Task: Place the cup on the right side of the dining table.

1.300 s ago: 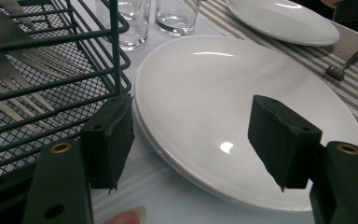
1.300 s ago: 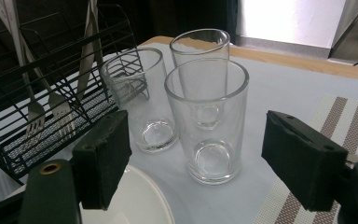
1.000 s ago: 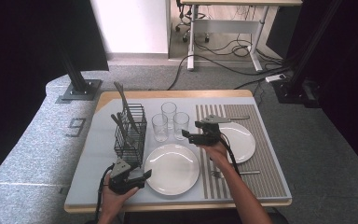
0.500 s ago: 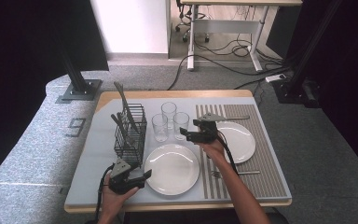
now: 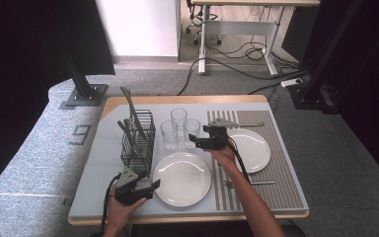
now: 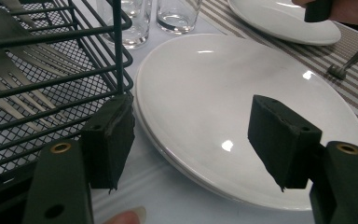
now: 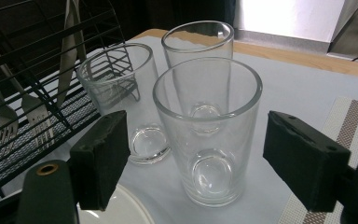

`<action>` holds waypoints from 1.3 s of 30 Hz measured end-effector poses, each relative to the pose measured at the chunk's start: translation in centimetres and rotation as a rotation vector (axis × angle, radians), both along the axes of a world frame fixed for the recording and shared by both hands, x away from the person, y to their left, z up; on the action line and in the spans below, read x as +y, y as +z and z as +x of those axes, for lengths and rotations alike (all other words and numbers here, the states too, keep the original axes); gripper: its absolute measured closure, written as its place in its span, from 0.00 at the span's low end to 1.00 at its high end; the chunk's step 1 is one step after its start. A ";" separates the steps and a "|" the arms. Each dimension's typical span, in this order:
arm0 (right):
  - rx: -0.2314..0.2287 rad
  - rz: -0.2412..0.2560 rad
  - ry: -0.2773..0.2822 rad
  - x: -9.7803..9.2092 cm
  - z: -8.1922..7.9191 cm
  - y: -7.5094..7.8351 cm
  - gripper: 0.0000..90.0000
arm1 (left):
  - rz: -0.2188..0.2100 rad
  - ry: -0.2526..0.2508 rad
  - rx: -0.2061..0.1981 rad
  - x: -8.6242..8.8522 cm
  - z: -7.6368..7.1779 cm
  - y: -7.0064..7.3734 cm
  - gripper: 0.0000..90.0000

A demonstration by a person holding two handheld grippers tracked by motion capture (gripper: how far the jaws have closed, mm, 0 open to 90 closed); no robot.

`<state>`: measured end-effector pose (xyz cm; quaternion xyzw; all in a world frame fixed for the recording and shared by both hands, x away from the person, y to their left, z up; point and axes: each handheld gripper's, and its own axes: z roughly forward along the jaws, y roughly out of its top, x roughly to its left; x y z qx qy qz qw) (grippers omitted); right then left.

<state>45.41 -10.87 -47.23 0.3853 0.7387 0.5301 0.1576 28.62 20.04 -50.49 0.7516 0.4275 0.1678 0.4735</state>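
Note:
Three clear empty glasses [image 5: 178, 118] stand upright mid-table. My right gripper [image 5: 193, 140] is open and level with the nearest glass [image 7: 207, 135], whose body sits between its two pads without touching them. A second glass [image 7: 121, 93] and a third glass [image 7: 198, 42] stand just behind it. A white plate [image 5: 182, 178] lies at the front centre. My left gripper [image 5: 154, 187] is open at that plate's left rim. In the left gripper view the plate [image 6: 242, 79] spreads between and beyond the pads of the left gripper [image 6: 193, 140].
A black wire basket [image 5: 137, 139] holding forks [image 6: 9, 84] stands left of the plate, close to my left jaw. A second white plate [image 5: 250, 148] rests on a striped placemat [image 5: 281, 182] at the right, with a fork [image 5: 249, 183] in front of it.
My right gripper has edged slightly left toward the nearest glass. The left gripper has stayed where it was.

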 end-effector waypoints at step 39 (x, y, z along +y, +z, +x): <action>0.008 -0.024 -0.003 1.5 1.7 -0.6 0.22 | -0.007 0.003 0.001 0.2 0.0 0.0 0.35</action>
